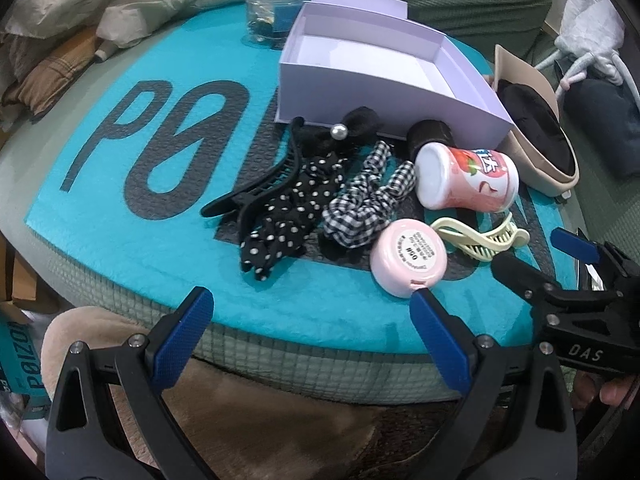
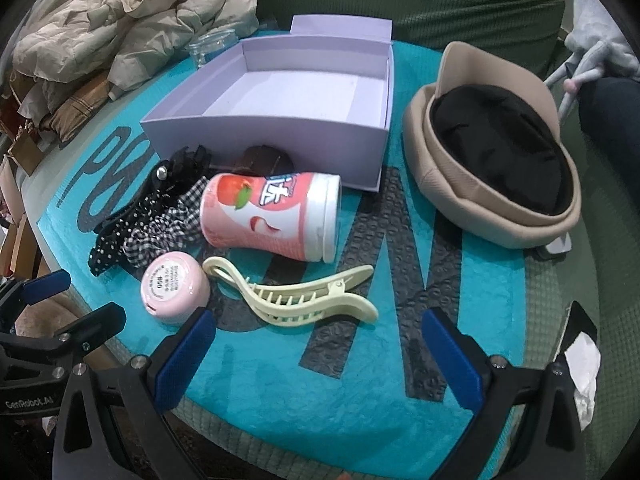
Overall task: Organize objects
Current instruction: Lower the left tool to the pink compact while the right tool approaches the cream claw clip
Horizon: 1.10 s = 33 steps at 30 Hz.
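Both the left gripper point(image 1: 314, 322) and right gripper point(image 2: 318, 342) hover with jaws wide apart, holding nothing. The cream hair clip point(image 2: 296, 298), pink round case point(image 2: 175, 290) and scrunchies point(image 1: 320, 204) lie before the empty lilac box point(image 2: 280, 120).

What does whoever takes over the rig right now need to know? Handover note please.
Left gripper: open, holding nothing, hovering at the near edge of the teal mat.
Right gripper: open, holding nothing, just short of the cream hair clip.
Lavender box: open and bare inside.
In front of it, loose on the mat: pink bottle lying on its side, pink round case, polka-dot scrunchie, gingham scrunchie, black claw clip, pearl hair tie.
Done: nothing sorted. Left: everything.
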{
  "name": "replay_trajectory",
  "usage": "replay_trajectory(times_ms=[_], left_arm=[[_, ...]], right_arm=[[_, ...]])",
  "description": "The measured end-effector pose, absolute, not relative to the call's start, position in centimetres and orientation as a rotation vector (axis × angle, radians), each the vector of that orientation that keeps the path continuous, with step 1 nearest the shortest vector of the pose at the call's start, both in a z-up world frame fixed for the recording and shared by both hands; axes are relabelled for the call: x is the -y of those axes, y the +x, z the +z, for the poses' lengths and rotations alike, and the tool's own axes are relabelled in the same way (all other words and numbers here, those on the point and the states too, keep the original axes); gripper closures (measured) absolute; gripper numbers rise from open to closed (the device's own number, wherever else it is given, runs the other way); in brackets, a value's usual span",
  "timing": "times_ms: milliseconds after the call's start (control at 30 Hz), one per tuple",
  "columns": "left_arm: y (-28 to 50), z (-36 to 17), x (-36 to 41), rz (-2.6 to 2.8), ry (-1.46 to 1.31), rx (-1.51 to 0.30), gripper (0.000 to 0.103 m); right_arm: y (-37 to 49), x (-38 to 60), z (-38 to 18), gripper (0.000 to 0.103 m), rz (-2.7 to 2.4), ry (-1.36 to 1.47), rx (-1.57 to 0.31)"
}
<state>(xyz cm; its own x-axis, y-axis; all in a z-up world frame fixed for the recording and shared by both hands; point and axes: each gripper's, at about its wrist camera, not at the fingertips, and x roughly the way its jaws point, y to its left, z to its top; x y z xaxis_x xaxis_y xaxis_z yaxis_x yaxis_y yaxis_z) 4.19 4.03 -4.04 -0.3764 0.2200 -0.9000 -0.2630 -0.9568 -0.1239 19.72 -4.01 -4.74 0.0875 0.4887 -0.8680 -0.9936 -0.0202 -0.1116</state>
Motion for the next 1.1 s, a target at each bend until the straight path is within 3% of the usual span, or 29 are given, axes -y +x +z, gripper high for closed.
replay_trajectory(times_ms=[700, 933, 1033, 1100], left_arm=[[3.1, -4.9, -6.6, 2.159, -1.496, -0.185, 0.006], [3.1, -4.7, -7.2, 2.141, -1.479, -0.195, 0.006], [3.3, -4.6, -7.5, 1.907, -1.365, -0.343, 0.006], [3.5, -4.6, -7.7, 1.903, -1.360, -0.349, 0.006]], right_arm=[[20.0, 1.1, -7.3, 0.000, 1.407, -0.934, -0.775], [20.0, 1.3, -7.1, 0.026, 1.397, -0.904, -0.755], [20.0, 1.6, -7.1, 0.029, 1.317, -0.848, -0.764], [20.1, 1.8, -7.0, 0.031, 1.322, -0.854, -0.757]])
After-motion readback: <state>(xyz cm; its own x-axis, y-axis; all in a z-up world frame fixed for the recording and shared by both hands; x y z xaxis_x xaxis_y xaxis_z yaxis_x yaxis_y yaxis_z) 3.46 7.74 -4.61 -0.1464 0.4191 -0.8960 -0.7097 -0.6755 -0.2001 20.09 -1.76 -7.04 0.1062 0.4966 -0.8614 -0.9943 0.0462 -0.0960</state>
